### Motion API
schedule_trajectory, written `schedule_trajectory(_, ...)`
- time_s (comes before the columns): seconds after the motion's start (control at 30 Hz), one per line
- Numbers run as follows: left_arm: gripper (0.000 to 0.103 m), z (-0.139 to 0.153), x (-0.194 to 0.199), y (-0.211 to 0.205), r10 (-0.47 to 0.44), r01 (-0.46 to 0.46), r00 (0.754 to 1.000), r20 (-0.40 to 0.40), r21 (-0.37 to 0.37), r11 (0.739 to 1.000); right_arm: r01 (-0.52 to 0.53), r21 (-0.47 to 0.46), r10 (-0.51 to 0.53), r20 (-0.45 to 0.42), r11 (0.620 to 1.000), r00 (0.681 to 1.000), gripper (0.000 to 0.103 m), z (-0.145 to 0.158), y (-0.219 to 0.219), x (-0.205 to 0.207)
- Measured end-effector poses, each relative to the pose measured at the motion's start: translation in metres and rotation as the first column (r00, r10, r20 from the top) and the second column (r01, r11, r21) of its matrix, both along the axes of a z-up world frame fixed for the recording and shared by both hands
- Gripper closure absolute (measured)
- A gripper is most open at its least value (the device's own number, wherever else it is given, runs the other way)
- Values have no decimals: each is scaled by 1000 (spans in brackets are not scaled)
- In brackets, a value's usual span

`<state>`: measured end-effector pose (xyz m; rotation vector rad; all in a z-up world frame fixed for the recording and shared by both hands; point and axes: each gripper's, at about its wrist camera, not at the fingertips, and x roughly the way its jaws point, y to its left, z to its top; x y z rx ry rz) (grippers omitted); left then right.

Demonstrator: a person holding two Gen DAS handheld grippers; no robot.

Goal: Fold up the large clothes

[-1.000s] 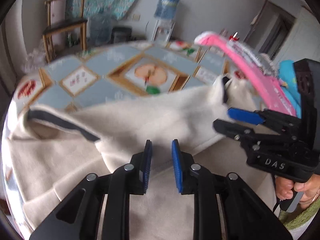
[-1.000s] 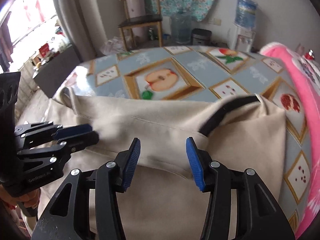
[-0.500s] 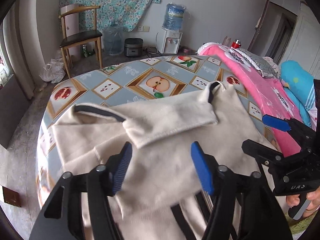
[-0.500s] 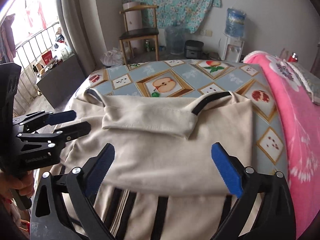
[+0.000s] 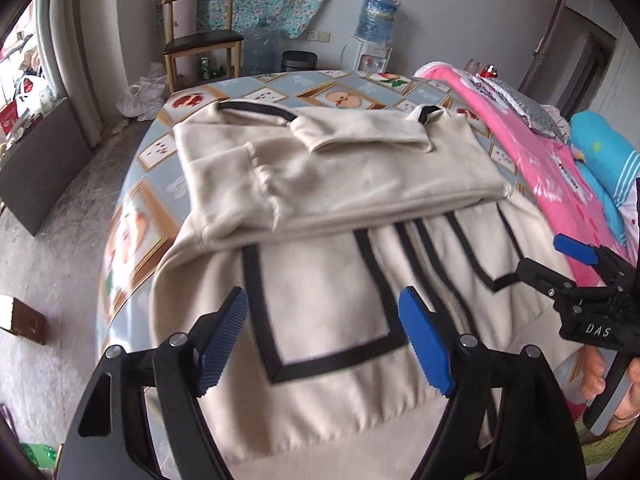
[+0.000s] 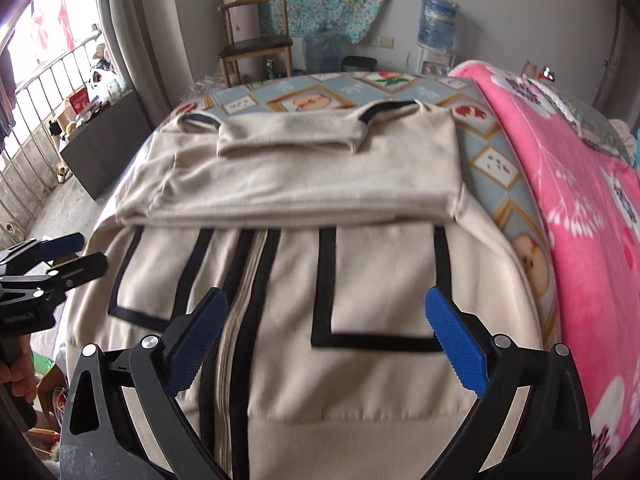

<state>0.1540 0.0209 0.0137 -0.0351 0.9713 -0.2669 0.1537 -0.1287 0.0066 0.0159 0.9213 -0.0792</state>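
The cream jacket (image 6: 304, 208) lies on the worktop (image 6: 496, 168), top part folded down at 12 o'clock. Both the left hand-held gripper (image 5: 324, 336) and right hand-held gripper (image 6: 328, 340) hover wide, empty. Grabbing the hem unevenly risks dragging that fold askew.

Fruit-print table (image 5: 160, 160), cream jacket (image 5: 340, 184) and pink blanket (image 6: 568, 160) on it

A lived-in home room: a pink blanket (image 6: 568, 184), a wooden chair (image 5: 200, 36) and a water dispenser (image 5: 376, 40) (bottle on top).
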Motion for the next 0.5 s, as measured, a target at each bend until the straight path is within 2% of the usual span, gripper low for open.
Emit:
schedule_trajectory(0.33,27,-18,-62,51,127,-126,992,-24,47,991,-14,-44,12,-53,999,999,7,-25,25,-34)
schedule_trajectory(0.5,27,-28,-87,72,170,-169,985,-35,33,985,-42,-67,37,-68,997,997,7,-30,34,-44)
